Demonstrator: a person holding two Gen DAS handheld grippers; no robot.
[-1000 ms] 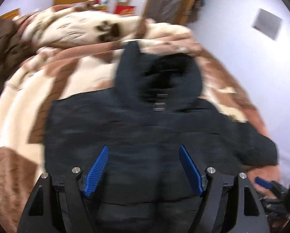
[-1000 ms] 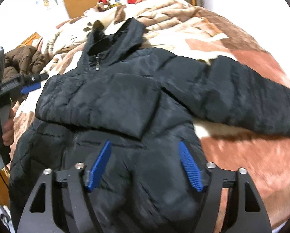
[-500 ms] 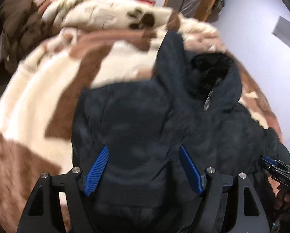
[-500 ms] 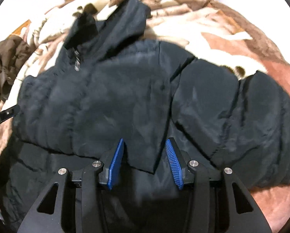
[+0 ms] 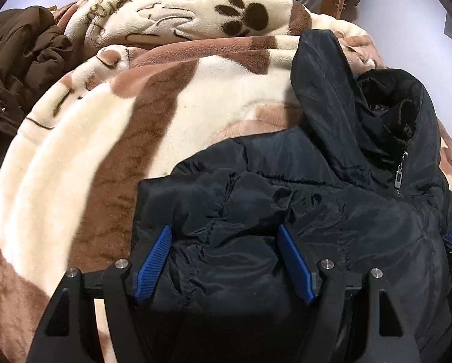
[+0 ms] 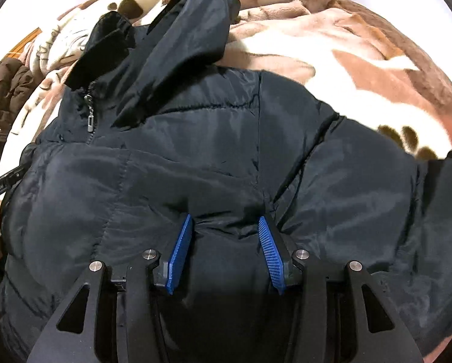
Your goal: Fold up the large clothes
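Left gripper (image 5: 224, 260): jaws spread, black puffer jacket (image 5: 316, 211) bunched between the pads, not visibly pinched. Right gripper (image 6: 224, 249): half-spread astride a fabric ridge; grip, cannot tell. Jacket lies on the blanket (image 5: 105, 127) directly under both. Likely light, puffy, slick; take seams or hem. No containers seen.

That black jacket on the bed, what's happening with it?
A person is folding a black hooded puffer jacket spread on a brown and cream blanket, holding a two-finger gripper in each hand. The left gripper is low over one folded-in side of the jacket, jaws apart with fabric bunched between them. The right gripper is down on the jacket's middle with a puff of fabric between its pads. A brown coat lies heaped nearby.
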